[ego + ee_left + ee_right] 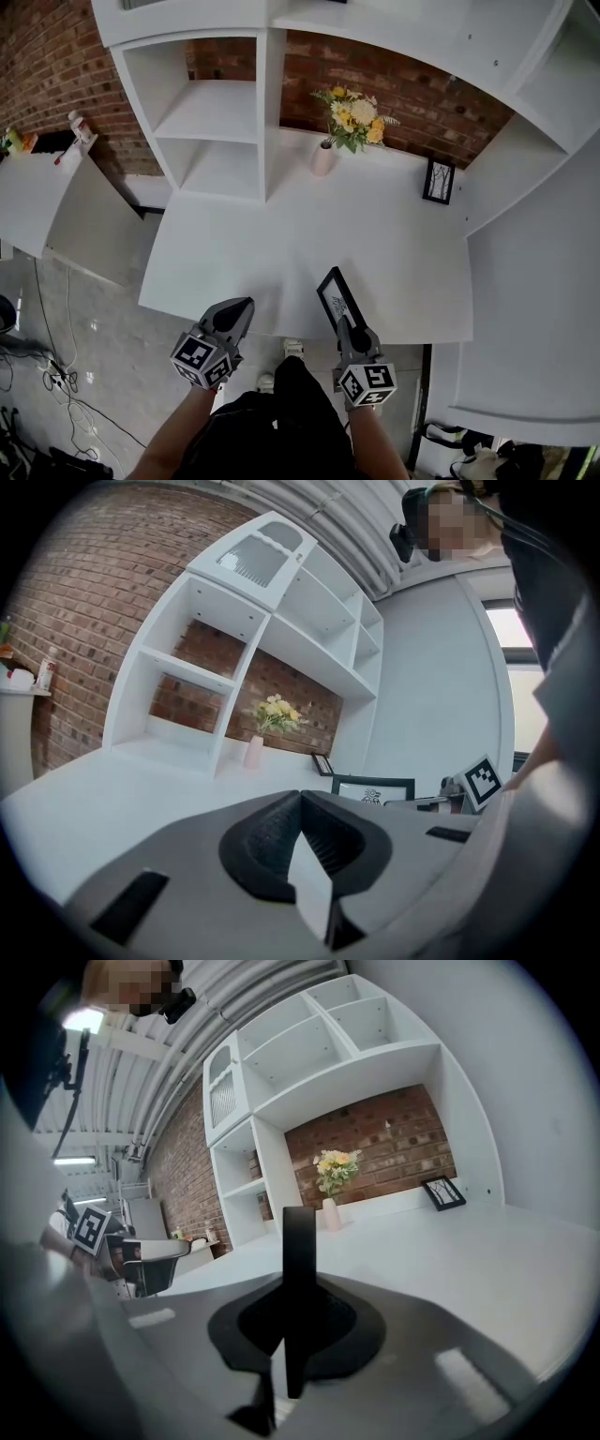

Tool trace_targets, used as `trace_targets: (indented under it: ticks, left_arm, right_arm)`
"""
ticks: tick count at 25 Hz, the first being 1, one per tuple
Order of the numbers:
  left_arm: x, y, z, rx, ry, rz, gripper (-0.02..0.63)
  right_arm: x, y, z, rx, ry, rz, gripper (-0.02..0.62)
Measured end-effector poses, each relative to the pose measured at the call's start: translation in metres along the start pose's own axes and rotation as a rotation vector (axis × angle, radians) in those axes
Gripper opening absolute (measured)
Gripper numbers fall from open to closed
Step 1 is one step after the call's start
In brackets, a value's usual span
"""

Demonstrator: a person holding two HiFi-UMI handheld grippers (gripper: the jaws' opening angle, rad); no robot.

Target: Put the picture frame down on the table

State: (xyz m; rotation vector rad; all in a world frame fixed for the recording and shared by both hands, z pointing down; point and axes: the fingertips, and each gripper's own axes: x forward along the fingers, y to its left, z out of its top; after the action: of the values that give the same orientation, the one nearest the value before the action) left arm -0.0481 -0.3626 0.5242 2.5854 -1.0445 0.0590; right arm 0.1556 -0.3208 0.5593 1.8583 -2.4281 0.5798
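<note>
A small black picture frame [336, 298] with a white print stands tilted over the near edge of the white table [281, 244]. My right gripper [346, 330] is shut on its lower edge. In the right gripper view the frame [298, 1279] shows edge-on, rising from between the jaws. My left gripper [242, 309] hovers at the table's near edge, left of the frame, shut with nothing between its jaws. From the left gripper view the held frame [372, 790] appears to the right, face on.
A pink vase of yellow flowers [352, 127] stands at the back of the table beside the white shelf unit [211, 112]. A second black frame [438, 180] leans at the back right by the brick wall. Cables lie on the floor [56, 375] at left.
</note>
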Motion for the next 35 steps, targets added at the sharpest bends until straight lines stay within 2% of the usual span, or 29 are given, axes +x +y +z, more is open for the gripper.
trace_targets:
  ticks: [12,16,30,32,35]
  left_arm:
    - [0.031,0.016,-0.008,-0.018,0.039,0.034,-0.003]
    - [0.041,0.019,-0.008,-0.020,0.040,0.035,-0.002]
    - [0.054,0.021,-0.010,-0.035,0.048,0.050,-0.003]
    - [0.054,0.023,-0.011,-0.037,0.049,0.055,-0.003]
    - [0.054,0.025,-0.010,-0.040,0.047,0.061,-0.003]
  right_arm:
    - [0.042,-0.003,-0.005,-0.043,0.043,0.084,0.015]
    - [0.050,-0.005,-0.014,-0.069,0.087,0.106,0.015]
    - [0.064,-0.010,-0.020,-0.090,0.149,0.128,0.020]
    - [0.065,-0.010,-0.017,-0.101,0.145,0.134,0.056]
    - [0.068,-0.015,-0.011,-0.106,0.141,0.123,0.078]
